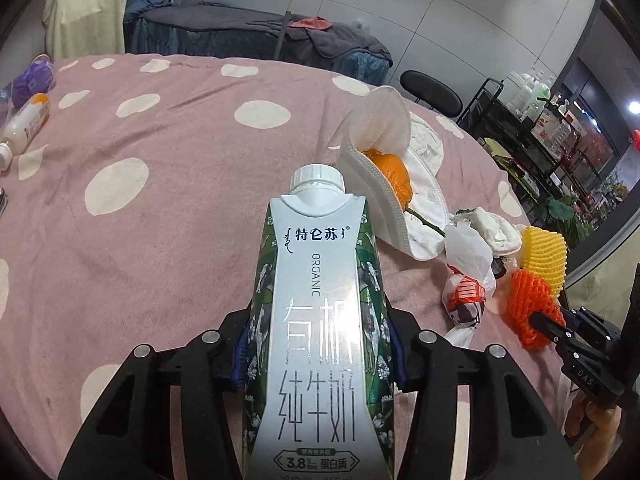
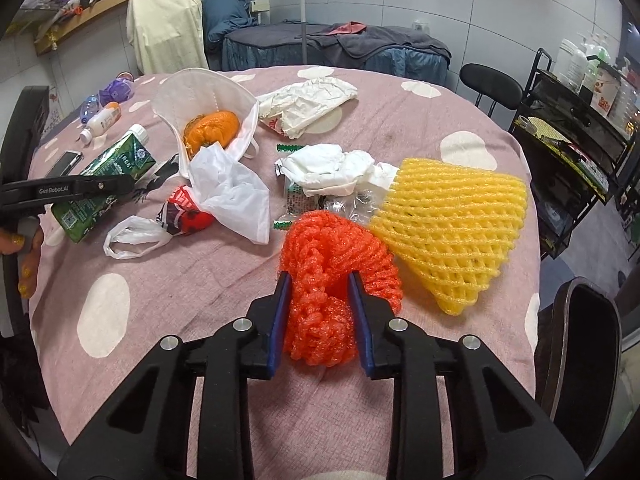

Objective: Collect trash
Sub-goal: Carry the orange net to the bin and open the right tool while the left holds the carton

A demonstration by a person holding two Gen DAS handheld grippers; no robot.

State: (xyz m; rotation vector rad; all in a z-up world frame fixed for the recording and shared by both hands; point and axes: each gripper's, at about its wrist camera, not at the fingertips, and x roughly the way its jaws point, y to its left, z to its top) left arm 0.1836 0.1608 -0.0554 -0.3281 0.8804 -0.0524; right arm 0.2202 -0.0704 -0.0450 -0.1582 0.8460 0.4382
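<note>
Trash is still spread over the pink, white-spotted cloth of the tabletop (image 2: 160, 264), so by my reading the collecting is at an early stage: two pieces are in grasp, nothing is seen binned, and no bin shows in either view.

The left gripper (image 1: 318, 344) has its fingers clenched on the sides of the milk carton (image 1: 316, 300), a glossy green-and-white tapered pack with a white screw cap, filling the lower centre of the left wrist view. In the right wrist view the carton sits at centre left, tilted over the cloth.

The right gripper (image 2: 318, 280) has its blue-padded fingers pressed into the red foam net (image 2: 332, 280), a soft, springy mesh sleeve that bulges around them, at the centre of the frame.

Left to gather, as far as can be seen:
- the yellow foam net (image 2: 452, 232), a stiffer open lattice, just right of the red one;
- crumpled white tissue (image 2: 332, 168) at centre;
- a thin white plastic bag (image 2: 232, 196) by a red wrapper (image 2: 184, 212);
- a white face mask (image 2: 188, 96) cupping orange peel (image 2: 212, 132), upper left;
- a creased paper bag (image 2: 308, 100), upper centre.
</note>
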